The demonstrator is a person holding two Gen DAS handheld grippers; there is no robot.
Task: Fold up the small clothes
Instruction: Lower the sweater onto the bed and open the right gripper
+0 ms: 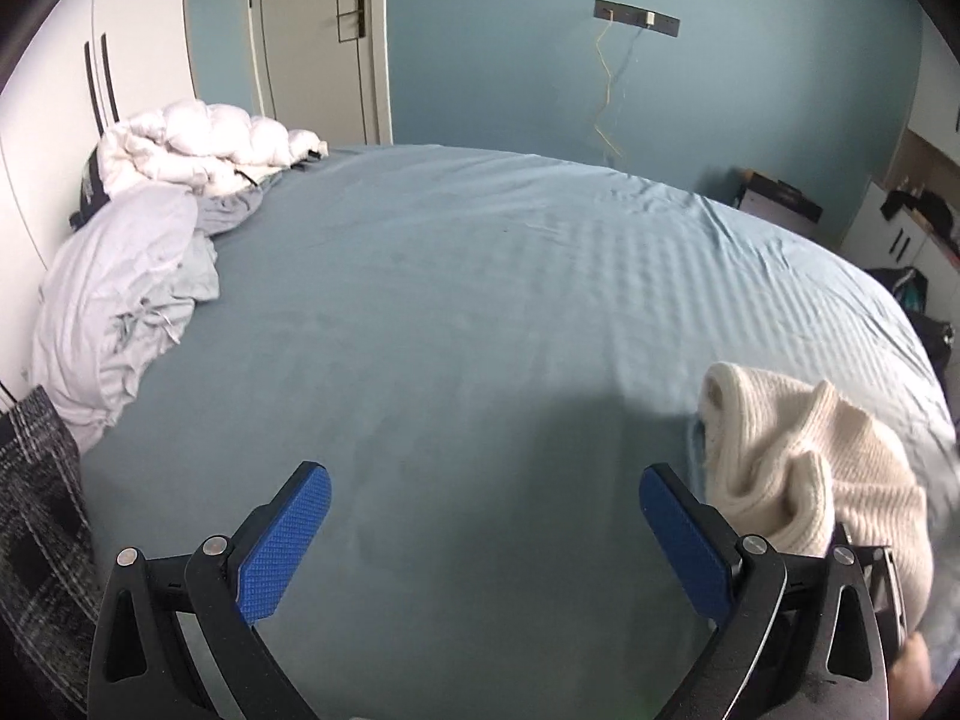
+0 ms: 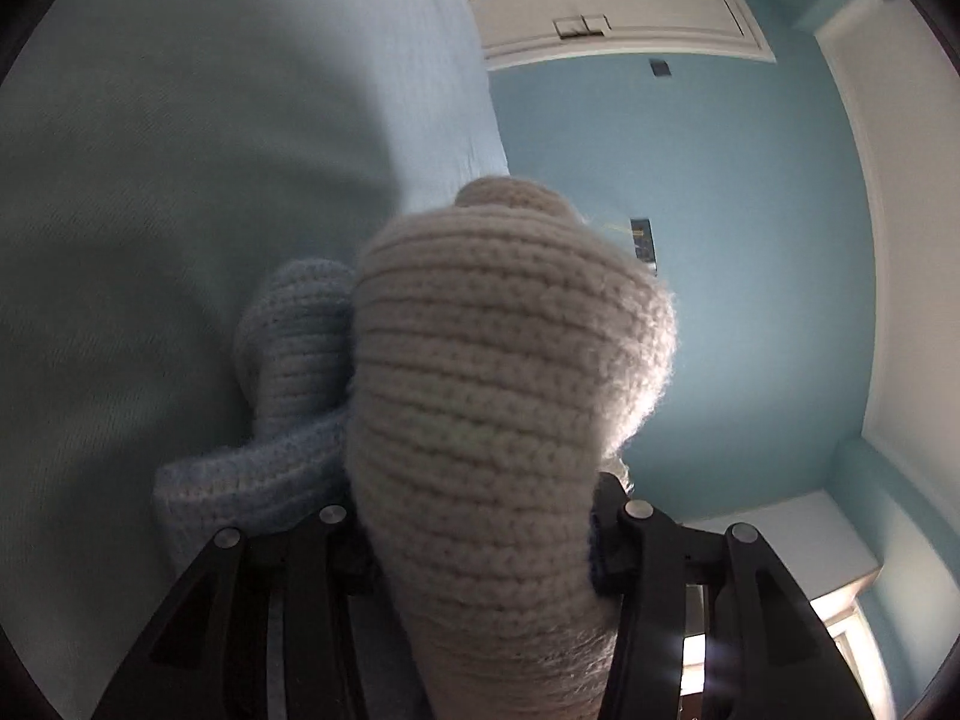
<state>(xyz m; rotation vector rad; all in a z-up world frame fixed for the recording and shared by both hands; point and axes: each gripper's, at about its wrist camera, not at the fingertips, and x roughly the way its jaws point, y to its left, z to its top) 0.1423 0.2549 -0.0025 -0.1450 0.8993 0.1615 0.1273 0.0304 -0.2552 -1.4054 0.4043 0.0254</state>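
Observation:
A cream knitted garment (image 1: 816, 468) hangs bunched at the lower right of the left wrist view, above the blue bedsheet (image 1: 480, 300). My left gripper (image 1: 483, 507) is open and empty, low over the sheet, with the garment just right of its right finger (image 1: 684, 540). In the right wrist view the same cream knit (image 2: 492, 396) fills the centre and a light blue knitted part (image 2: 288, 378) hangs beside it. My right gripper (image 2: 480, 546) is shut on this knit; its fingertips are hidden by the fabric. The right wrist view is rolled sideways.
A white duvet (image 1: 204, 144) and a crumpled pale sheet (image 1: 120, 300) are piled at the bed's far left. A dark plaid cloth (image 1: 36, 528) lies at the left edge. Cabinets and bags (image 1: 912, 228) stand to the right of the bed. A door (image 1: 318, 36) is behind.

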